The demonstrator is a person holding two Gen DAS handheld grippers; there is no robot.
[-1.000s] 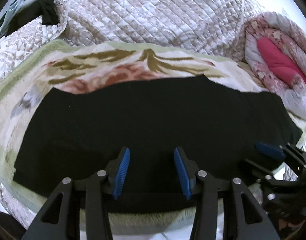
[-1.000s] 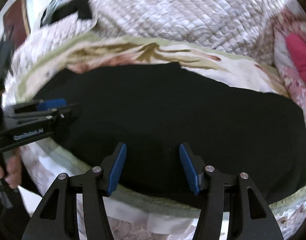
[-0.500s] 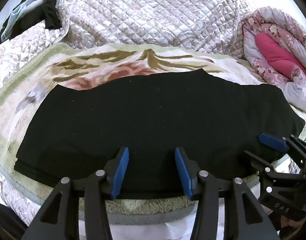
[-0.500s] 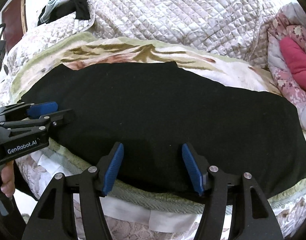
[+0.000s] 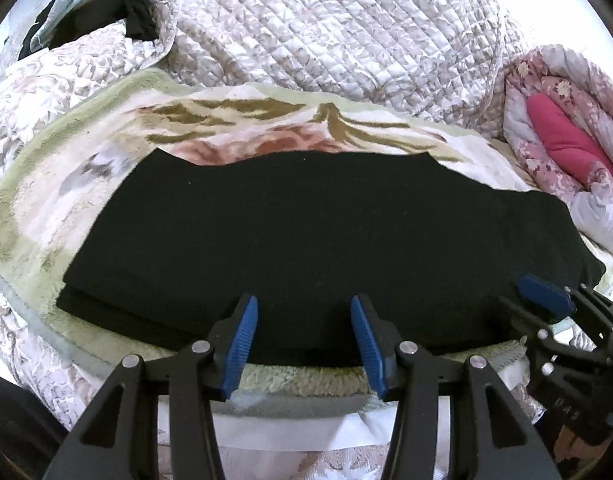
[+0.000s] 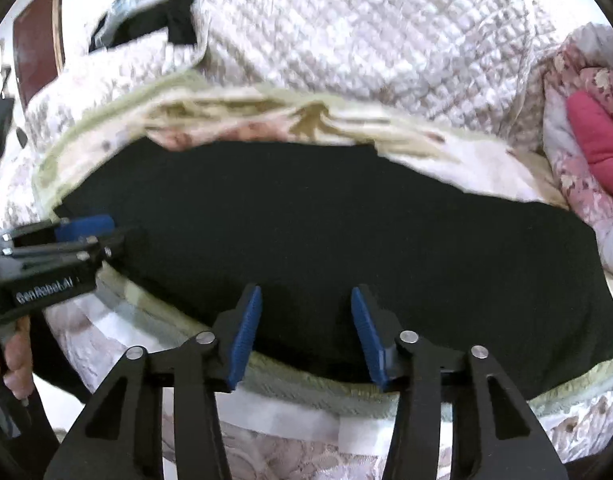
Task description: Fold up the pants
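Black pants (image 5: pixel 318 224) lie flat in a long band across a floral blanket (image 5: pixel 266 128), with stacked layers showing at their left end. My left gripper (image 5: pixel 303 304) hovers open over the pants' near edge, with only that hem seen between its blue pads. In the right wrist view the pants (image 6: pixel 326 216) look the same. My right gripper (image 6: pixel 306 296) is above their near edge, further right. Its jaws are closing, the pads touch no cloth, and nothing is held. Each gripper shows in the other's view: the right gripper (image 5: pixel 546 296), the left gripper (image 6: pixel 82 226).
A quilted bedspread (image 5: pixel 326 28) is heaped behind the blanket. A rolled pink floral quilt (image 5: pixel 562 140) lies at the right, dark clothes (image 5: pixel 90 12) at the far left. The bed's front edge with a white sheet (image 5: pixel 290 428) runs just below the grippers. A hand (image 6: pixel 10 356) holds the left gripper.
Both grippers have drawn back toward the bed's front edge, so the pants' near hem and the blanket's edge now show. The right gripper's jaws have narrowed. The pants lie unmoved.
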